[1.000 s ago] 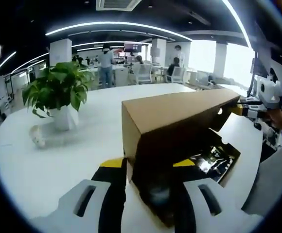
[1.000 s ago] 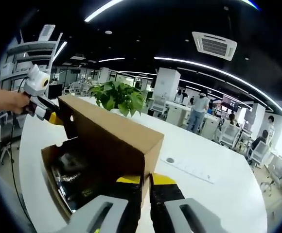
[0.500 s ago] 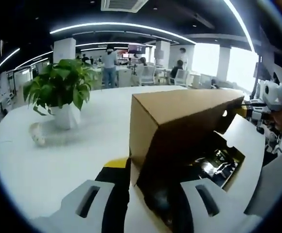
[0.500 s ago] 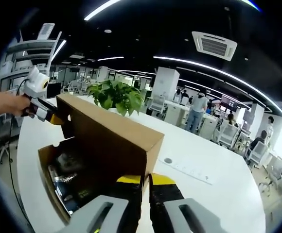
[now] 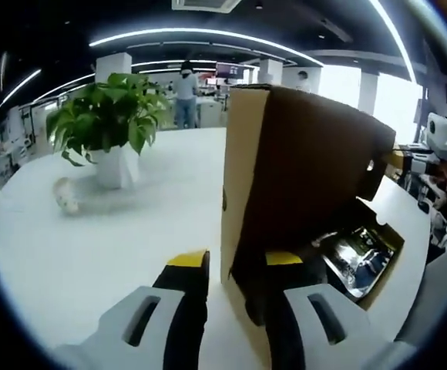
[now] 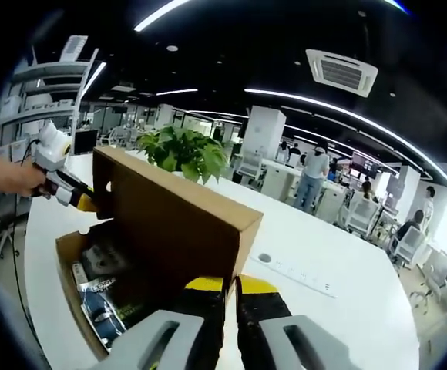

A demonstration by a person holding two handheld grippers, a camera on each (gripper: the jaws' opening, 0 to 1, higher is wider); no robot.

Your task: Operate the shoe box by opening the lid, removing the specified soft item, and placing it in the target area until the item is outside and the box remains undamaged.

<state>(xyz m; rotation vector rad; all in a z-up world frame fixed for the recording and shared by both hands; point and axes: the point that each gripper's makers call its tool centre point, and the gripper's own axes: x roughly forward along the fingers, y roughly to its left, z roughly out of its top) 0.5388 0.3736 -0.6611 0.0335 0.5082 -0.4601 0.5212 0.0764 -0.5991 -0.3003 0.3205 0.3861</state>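
Observation:
The brown cardboard shoe box lid stands raised and tilted above the open box. Dark, shiny wrapped contents lie inside the box. My left gripper is shut on the lid's near end flap. At the far right, my right gripper holds the lid's other end. In the right gripper view, my right gripper is shut on the lid at its end. Below it the box wall and the contents show. My left gripper, held by a hand, grips the far end.
A potted green plant and a small crumpled white object sit on the white table to the left of the box. A power strip lies on the table beyond the lid. People and desks stand in the background.
The lid has swung up from lying nearly flat to standing steeply, with both grippers still on its ends. More of the box's inside now shows.

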